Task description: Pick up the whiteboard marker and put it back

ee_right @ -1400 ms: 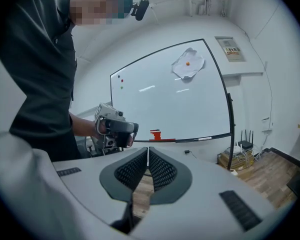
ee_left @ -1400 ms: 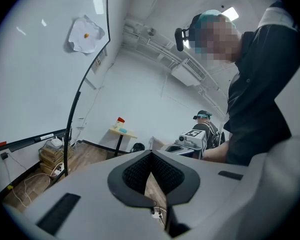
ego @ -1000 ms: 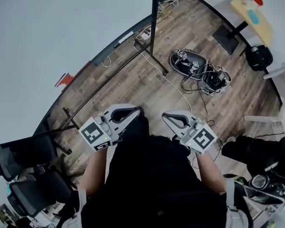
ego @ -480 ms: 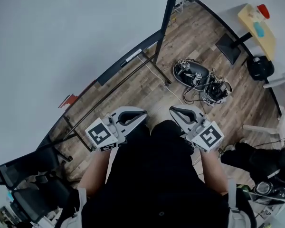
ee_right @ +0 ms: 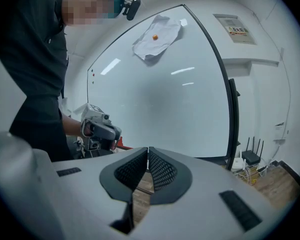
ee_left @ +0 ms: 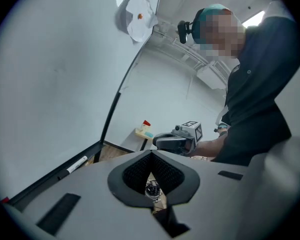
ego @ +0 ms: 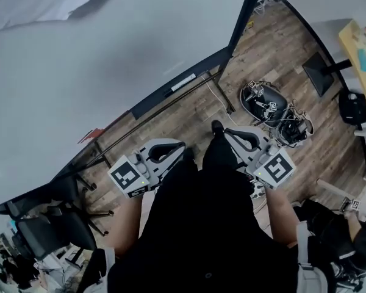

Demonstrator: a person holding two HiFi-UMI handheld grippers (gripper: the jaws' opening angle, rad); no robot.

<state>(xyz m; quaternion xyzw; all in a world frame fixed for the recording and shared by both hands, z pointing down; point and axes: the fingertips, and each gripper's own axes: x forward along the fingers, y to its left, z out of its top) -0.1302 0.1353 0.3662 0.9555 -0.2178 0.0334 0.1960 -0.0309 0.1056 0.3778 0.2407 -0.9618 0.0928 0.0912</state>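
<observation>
1. Left tongs point(ee_left: 151, 155): jaws closed together, nothing held, carried low and near.
2. Whiteboard marker point(ego: 183, 82): lying on the whiteboard tray point(ego: 152, 101), far of both tongs, untouched. Tray and marker are seen nearer than a second ago, so the approach is judged under way and pick-up not begun.
3. Right tongs point(ee_right: 148, 150): jaws closed together, empty. Opening will be needed before any grab.

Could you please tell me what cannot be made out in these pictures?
Whiteboard marker: too small in the head view to tell its ink colour.
Wall notice: print too small to read in the right gripper view.
Yellow table: cut off by the head view's right edge; things on it too small to name.
</observation>
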